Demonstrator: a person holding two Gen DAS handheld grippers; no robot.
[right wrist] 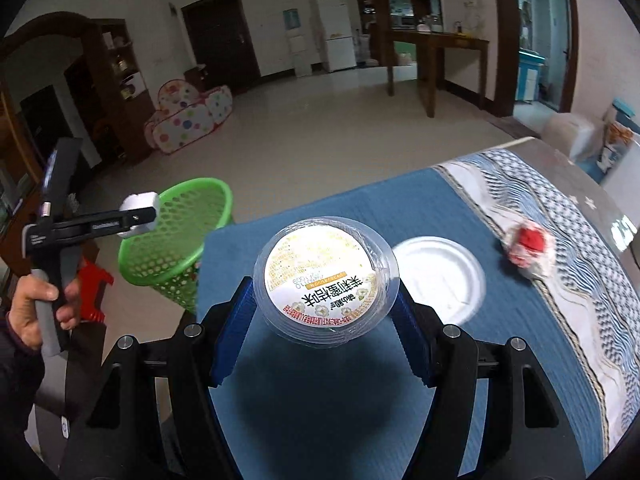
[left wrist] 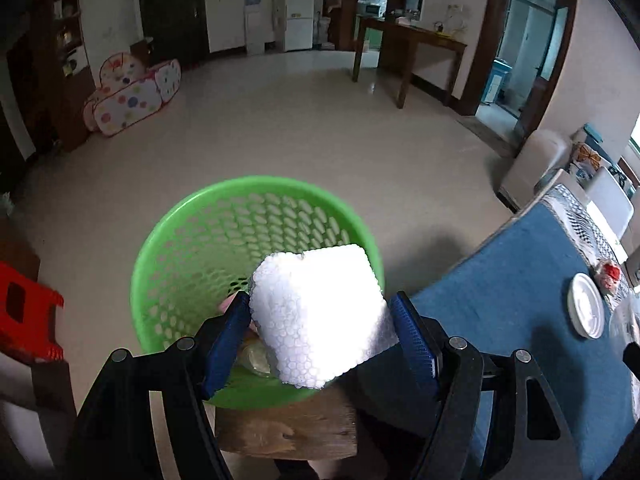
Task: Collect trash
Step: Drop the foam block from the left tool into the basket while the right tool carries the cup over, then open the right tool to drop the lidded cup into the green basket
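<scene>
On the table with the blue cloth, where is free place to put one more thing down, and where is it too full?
Free: the blue cloth under the plastic container held in the right gripper, toward the near edge. Crowded: beyond it, the white plate, then the red-and-white wrapper on the patterned runner. The green basket already holds trash.

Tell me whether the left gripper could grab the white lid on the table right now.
Probably not. The left gripper is already shut on a white foam block over the green basket, beside the table; the white lid lies clear on the blue cloth.
</scene>
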